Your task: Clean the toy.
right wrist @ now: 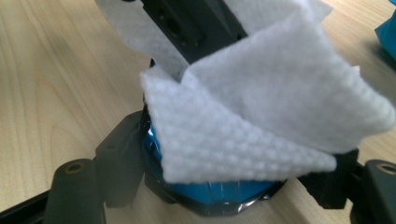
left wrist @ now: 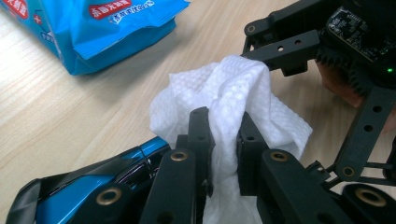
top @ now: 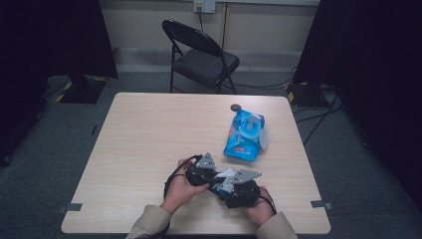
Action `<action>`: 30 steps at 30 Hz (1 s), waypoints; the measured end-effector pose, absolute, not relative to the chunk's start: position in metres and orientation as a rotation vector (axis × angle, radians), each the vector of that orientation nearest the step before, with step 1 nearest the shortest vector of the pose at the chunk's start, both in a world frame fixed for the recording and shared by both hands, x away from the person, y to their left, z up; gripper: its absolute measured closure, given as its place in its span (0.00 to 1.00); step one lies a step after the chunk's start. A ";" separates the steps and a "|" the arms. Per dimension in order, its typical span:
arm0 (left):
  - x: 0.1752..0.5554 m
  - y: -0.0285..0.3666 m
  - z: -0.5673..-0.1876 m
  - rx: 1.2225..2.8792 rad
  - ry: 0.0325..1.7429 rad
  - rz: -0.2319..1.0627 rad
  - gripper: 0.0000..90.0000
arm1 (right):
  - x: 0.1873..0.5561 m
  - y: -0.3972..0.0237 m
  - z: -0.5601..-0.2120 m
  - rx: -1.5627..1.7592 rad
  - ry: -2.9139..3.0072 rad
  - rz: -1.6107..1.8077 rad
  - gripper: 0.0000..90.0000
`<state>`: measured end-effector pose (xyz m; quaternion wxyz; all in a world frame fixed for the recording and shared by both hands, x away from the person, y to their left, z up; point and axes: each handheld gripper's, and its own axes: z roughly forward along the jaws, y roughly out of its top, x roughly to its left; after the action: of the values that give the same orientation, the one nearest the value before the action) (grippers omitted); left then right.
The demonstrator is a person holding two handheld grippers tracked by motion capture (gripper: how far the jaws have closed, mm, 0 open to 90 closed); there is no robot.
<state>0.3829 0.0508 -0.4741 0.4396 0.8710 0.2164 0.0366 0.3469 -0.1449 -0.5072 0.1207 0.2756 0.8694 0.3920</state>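
A white textured wipe (left wrist: 233, 88) is pinched between the jaws of my left gripper (left wrist: 223, 120), which is shut on it. In the high view both grippers meet near the table's front edge, left gripper (top: 219, 175) against right gripper (top: 226, 188). The wipe (right wrist: 261, 112) drapes over a glossy blue object with a black rim (right wrist: 210, 196). My right gripper (right wrist: 224, 186) holds that object between its spread jaws. The blue object (left wrist: 88, 184) also lies low and left of the left jaws. The wipe hides most of it.
A blue wet-wipe pack (top: 244, 137) lies on the wooden table (top: 149, 129), right of centre, its flap open. A small round dark disc (top: 235, 107) sits just behind it. A black folding chair (top: 201, 55) stands beyond the far edge.
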 end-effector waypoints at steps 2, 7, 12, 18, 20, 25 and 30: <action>0.383 0.053 -0.474 2.159 0.542 0.087 0.89 | 0.347 -0.145 -0.507 0.804 2.540 1.145 0.29; 0.384 0.054 -0.473 2.158 0.548 0.081 0.90 | 0.347 -0.145 -0.507 0.804 2.540 1.146 0.29; 0.384 0.055 -0.472 2.152 0.553 0.057 0.91 | 0.347 -0.145 -0.507 0.804 2.539 1.145 0.29; 0.376 0.051 -0.469 2.191 0.517 0.035 0.92 | 0.347 -0.145 -0.507 0.804 2.539 1.146 0.29; 0.377 0.052 -0.469 2.199 0.518 0.052 0.92 | 0.347 -0.145 -0.507 0.803 2.539 1.146 0.29; 0.381 0.064 -0.465 2.175 0.567 0.085 0.92 | 0.347 -0.145 -0.507 0.804 2.539 1.145 0.29; 0.390 0.078 -0.465 2.175 0.619 0.137 0.92 | 0.347 -0.145 -0.507 0.803 2.539 1.146 0.29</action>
<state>0.3903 0.0783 -0.4646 0.4240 0.8694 0.2476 0.0548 0.3468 -0.1449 -0.5072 0.1210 0.2751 0.8693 0.3924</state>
